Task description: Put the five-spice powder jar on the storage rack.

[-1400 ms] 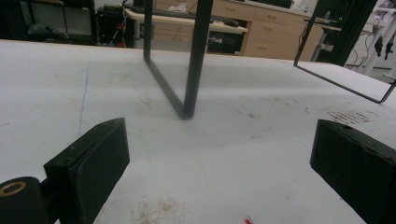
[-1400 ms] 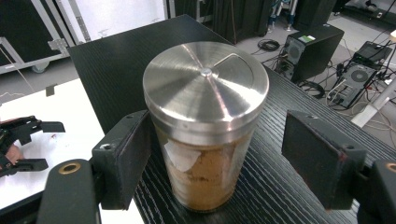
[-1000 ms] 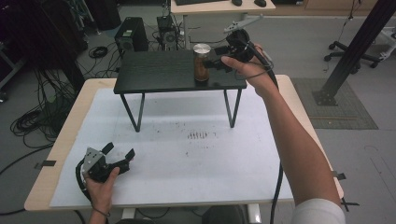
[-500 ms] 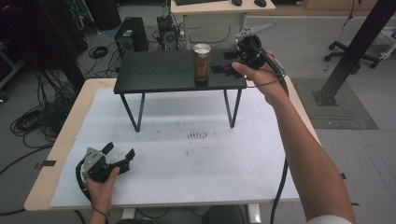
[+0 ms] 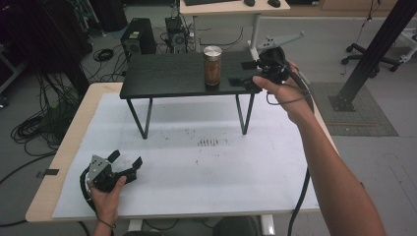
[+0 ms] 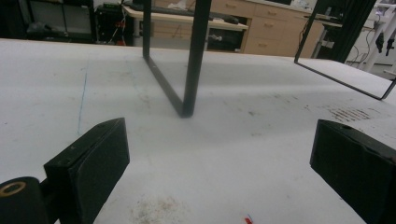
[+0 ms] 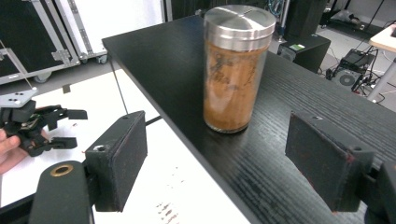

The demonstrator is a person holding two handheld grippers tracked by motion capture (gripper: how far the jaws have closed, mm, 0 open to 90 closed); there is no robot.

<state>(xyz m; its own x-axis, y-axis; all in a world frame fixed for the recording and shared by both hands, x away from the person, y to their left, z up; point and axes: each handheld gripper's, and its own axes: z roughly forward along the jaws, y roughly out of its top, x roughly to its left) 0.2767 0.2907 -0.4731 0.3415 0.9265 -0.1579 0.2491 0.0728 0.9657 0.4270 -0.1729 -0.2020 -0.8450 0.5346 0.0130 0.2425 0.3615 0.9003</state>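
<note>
Change, right hand-held gripper [image 5: 244, 72]: a second ago it sat close against the jar; since then it has drawn back to the right, and its jaws now stand apart, off the jar, at the right end of the black stand.
Change, jar [image 5: 212, 65]: it has stayed upright in the same spot on the black stand [image 5: 162, 76], toward the stand's right half.
Change, left hand-held gripper [image 5: 125, 164]: unmoved, resting on the worktop [image 5: 196, 157] at its near left corner.
Right hand-held gripper state: released; in the right gripper view [image 7: 215, 163] both pads are spread wide with the jar [image 7: 237, 67] between and beyond them, touching neither.
Left hand-held gripper state: released, jaws wide apart over bare worktop [image 6: 224, 154] in the left gripper view [image 6: 219, 158].
Jar contents: brown powder under a metal lid; marks on the glass are too blurred to read.
Cut off: the stand shows in the left gripper view by two legs [image 6: 191, 60], its top out of frame.
Hidden: the right hand [image 5: 285, 91] covers most of its gripper's body.
</note>
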